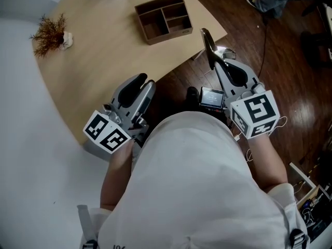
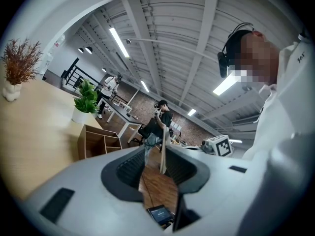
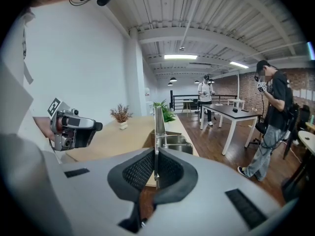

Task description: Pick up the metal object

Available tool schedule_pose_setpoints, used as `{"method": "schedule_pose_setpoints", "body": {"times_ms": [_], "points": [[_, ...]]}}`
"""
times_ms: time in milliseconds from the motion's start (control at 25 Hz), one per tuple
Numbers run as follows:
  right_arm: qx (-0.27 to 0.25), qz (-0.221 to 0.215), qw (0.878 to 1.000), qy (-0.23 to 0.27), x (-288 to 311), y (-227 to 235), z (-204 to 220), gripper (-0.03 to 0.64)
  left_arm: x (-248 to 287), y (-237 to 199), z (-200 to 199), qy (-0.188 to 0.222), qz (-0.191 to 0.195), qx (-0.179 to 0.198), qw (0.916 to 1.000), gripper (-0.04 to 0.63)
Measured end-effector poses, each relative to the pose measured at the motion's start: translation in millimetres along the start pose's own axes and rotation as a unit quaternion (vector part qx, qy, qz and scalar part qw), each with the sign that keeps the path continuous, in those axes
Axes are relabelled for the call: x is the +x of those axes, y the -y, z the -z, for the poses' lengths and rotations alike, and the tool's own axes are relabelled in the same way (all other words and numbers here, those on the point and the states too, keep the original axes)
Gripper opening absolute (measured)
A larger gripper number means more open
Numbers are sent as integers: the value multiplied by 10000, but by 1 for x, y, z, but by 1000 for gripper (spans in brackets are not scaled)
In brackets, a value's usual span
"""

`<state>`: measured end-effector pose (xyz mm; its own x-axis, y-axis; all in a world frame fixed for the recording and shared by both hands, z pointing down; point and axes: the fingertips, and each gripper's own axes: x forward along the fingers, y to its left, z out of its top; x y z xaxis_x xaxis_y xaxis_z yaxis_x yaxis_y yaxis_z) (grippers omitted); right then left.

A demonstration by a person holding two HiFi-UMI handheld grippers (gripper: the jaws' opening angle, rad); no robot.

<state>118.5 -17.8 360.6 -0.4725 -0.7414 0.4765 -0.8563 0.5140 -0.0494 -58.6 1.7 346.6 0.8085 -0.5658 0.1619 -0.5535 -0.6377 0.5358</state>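
Observation:
The metal object is a thin flat strip that stands up out of my right gripper, which is shut on its lower end over the dark wooden floor, just off the table's corner. In the right gripper view the strip rises straight between the pads of the right gripper. My left gripper hovers at the table's near edge, its jaws a narrow gap apart with nothing between them. In the left gripper view only floor shows through the gap of the left gripper.
A wooden organizer box sits on the pale wooden table, with a dried plant in a small vase at the left. A small screen hangs at the person's waist. A person stands on the floor to the right.

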Motion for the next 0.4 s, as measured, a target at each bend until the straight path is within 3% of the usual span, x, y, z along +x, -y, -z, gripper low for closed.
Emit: {"method": "schedule_pose_setpoints", "body": {"times_ms": [400], "points": [[-104, 38, 9999, 10, 1, 5, -4, 5, 5, 3, 3, -36, 91, 8, 10000, 113]]}}
